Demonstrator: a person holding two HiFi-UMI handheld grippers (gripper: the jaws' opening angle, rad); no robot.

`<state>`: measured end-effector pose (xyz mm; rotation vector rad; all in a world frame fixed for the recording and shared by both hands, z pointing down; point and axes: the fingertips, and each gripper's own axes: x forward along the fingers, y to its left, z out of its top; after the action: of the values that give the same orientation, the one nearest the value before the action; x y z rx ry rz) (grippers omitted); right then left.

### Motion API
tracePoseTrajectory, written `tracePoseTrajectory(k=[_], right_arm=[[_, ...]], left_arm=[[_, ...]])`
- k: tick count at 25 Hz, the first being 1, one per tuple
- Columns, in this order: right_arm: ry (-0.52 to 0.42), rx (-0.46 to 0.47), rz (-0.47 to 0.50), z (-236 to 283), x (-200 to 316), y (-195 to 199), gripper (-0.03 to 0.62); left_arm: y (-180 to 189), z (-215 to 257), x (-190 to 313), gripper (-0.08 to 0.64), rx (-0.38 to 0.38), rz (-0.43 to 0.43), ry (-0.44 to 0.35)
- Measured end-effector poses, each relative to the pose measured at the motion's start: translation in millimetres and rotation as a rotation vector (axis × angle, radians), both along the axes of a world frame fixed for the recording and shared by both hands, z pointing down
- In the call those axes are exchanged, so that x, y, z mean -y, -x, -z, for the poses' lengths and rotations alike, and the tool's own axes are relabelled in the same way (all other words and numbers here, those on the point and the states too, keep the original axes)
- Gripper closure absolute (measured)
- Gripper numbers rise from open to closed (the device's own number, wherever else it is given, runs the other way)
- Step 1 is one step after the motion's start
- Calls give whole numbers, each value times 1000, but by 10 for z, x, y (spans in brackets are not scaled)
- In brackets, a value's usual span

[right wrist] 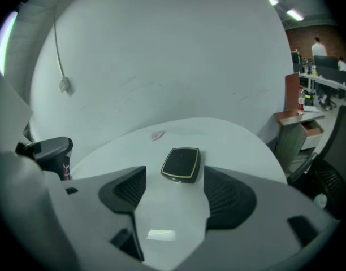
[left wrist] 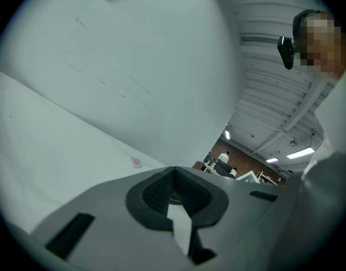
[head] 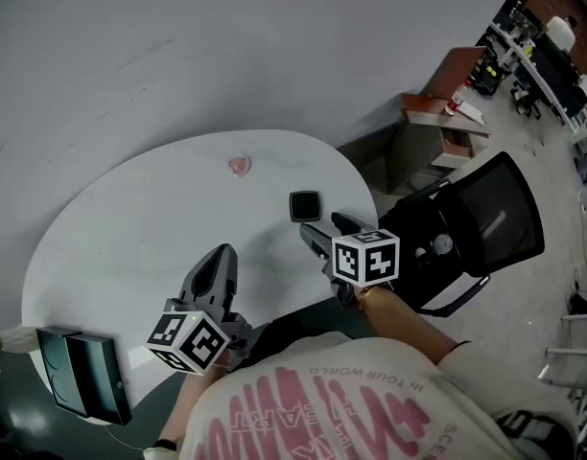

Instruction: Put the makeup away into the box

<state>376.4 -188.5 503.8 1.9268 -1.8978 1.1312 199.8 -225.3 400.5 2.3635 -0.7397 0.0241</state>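
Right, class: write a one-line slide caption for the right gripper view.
Open right gripper faces a black compact lying on the round white table.

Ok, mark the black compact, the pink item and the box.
black compact [right wrist: 181,164], right gripper view, lid centre.
pink item [head: 239,166], head view, its middle.
box [head: 109,383], head view, dark side.

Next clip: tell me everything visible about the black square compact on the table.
The black compact is a flat square case with rounded corners and a thin gold-coloured line round its lid; it looks like matte plastic. It is closed and lies flat on the white round table, on the side toward the office chair, apart from the small pink item. Only the table touches it. The right claw stands open just short of it, pads clear.
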Motion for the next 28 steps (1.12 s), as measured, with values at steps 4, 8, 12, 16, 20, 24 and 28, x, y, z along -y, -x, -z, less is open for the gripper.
tracePoseTrajectory(k=[4, 8, 12, 16, 20, 24, 28], right_arm=[[53, -35, -8, -108, 212, -14, 240], [102, -86, -13, -180, 355, 4, 207], [146, -127, -5, -250, 452, 22, 206], [198, -152, -1, -354, 483, 9, 201], [215, -193, 9, -395, 507, -13, 201], [239, -262, 67, -432, 483, -11, 222], [254, -275, 101, -432, 472, -27, 240]], left_arm=[[-18, -6, 207, 558, 5, -2, 8], [-82, -20, 395, 558, -2, -9, 16], [-140, 56, 573, 558, -15, -6, -5], [-135, 113, 651, 558, -21, 12, -26], [-85, 102, 683, 558, -15, 44, -25], [-43, 118, 629, 558, -15, 84, -24], [37, 148, 545, 558, -11, 153, -24]])
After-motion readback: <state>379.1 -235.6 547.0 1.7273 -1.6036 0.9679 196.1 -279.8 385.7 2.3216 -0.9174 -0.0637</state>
